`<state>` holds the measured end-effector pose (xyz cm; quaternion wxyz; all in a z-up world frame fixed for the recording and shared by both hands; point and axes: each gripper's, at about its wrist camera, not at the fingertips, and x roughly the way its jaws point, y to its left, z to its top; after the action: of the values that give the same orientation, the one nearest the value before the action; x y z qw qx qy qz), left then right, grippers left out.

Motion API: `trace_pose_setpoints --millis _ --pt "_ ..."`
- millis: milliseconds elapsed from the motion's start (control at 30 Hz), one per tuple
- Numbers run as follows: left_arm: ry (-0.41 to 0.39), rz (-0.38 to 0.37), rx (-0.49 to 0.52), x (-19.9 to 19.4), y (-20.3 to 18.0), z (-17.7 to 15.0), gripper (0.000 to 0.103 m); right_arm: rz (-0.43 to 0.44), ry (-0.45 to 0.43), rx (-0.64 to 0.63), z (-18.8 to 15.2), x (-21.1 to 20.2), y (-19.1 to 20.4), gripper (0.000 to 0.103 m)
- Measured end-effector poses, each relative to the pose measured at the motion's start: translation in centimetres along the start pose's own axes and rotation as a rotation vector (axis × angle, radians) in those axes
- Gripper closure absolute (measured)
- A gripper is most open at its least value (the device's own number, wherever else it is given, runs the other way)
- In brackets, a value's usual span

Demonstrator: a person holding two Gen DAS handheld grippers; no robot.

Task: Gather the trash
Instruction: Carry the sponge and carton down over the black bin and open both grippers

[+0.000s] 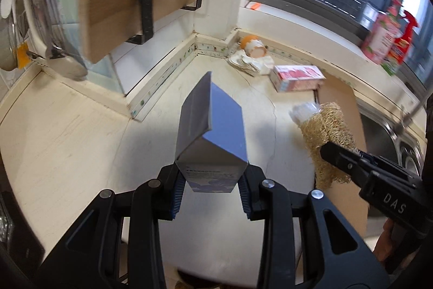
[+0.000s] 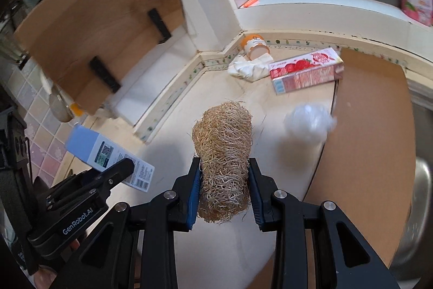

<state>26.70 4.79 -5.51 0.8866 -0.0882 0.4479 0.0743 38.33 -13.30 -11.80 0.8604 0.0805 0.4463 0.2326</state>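
My left gripper [image 1: 211, 182] is shut on a blue-and-white carton [image 1: 209, 137], held above the counter with its flap open. That carton [image 2: 104, 151] and the left gripper [image 2: 123, 167] also show at the lower left of the right wrist view. My right gripper [image 2: 224, 186] is shut on a tan loofah scrubber [image 2: 223, 151], lifted off the counter; the loofah [image 1: 324, 137] appears at the right of the left wrist view. On the counter lie a pink strawberry carton [image 2: 305, 71], a crumpled white tissue [image 2: 250, 69], an orange cup [image 2: 255, 45] and a clear plastic wad [image 2: 310, 121].
A wooden cutting board [image 2: 102, 26] leans on black brackets at the back left. A brown cardboard sheet [image 2: 370, 132] covers the counter beside a steel sink [image 1: 389, 137]. Pink and red bottles [image 1: 384, 34] stand on the window sill. A ladle [image 1: 67, 64] hangs at left.
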Motion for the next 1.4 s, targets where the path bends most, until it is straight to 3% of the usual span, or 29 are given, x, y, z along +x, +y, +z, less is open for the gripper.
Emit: trace_pose_setpoints --millis 333,667,900,1100,1400 --pt "-0.015 -0.069 0.146 -7.9 2.8 -7.2 0.072 -0.003 -0.044 -0.002 -11.0 -7.4 8.3 0.071" --pt "0.051 -0.114 0.237 -11.4 4.5 -15.4 0.072 -0.036 -0.021 0.009 -22.8 -10.9 12.3 0.071" --pt "0.128 -0.118 0.252 -10.6 4.9 -20.0 0.072 -0.055 0.075 0.037 -30.0 -10.3 12.3 0.071" --pt "0.178 -0.095 0.268 -8.7 5.2 -23.3 0.072 -0.056 0.158 0.051 -34.0 -7.7 11.1 0.071" --pt "0.26 -0.089 0.29 -2.8 5.3 -28.3 0.072 -0.061 0.267 0.106 -39.6 -2.6 7.2 0.071"
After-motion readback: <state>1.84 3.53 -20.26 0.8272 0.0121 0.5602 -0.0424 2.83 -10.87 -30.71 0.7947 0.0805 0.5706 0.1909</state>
